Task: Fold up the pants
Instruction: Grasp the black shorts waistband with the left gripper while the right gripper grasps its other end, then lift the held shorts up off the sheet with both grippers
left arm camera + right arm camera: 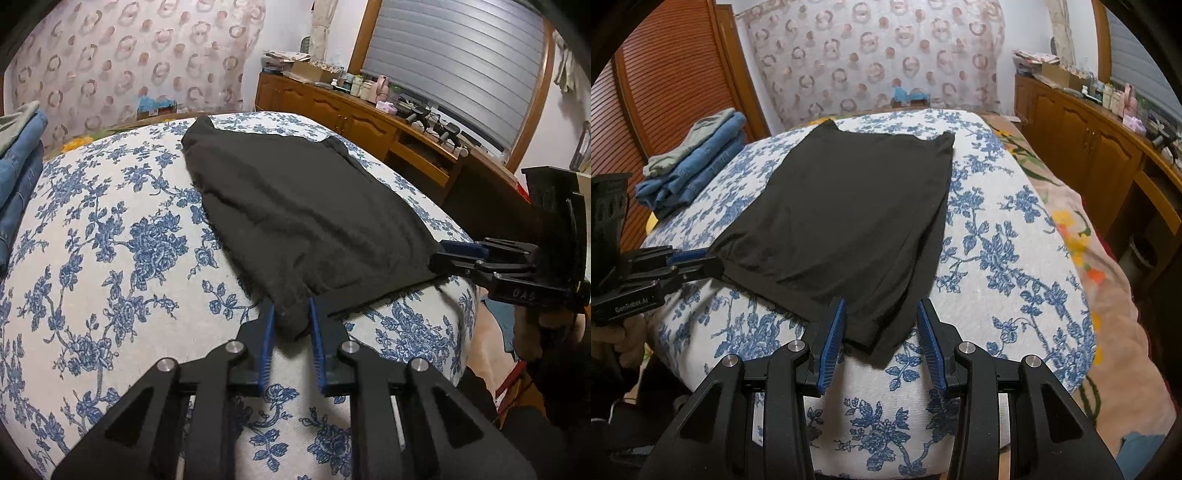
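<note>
Black pants [295, 206] lie folded flat on a blue-floral cloth [110, 258]; they also show in the right wrist view [849, 206]. My left gripper [291, 321] has its blue pads on either side of the near left corner of the pants, with a gap still showing between pads and cloth. It also shows at the left of the right wrist view [698, 262]. My right gripper [881, 325] is open around the near right corner. In the left wrist view it [443, 254] sits at that corner.
A stack of folded jeans [690, 162] lies at the far left of the floral cloth [997, 258]. A wooden cabinet [351, 114] with clutter runs along the right. A patterned curtain [871, 55] hangs behind.
</note>
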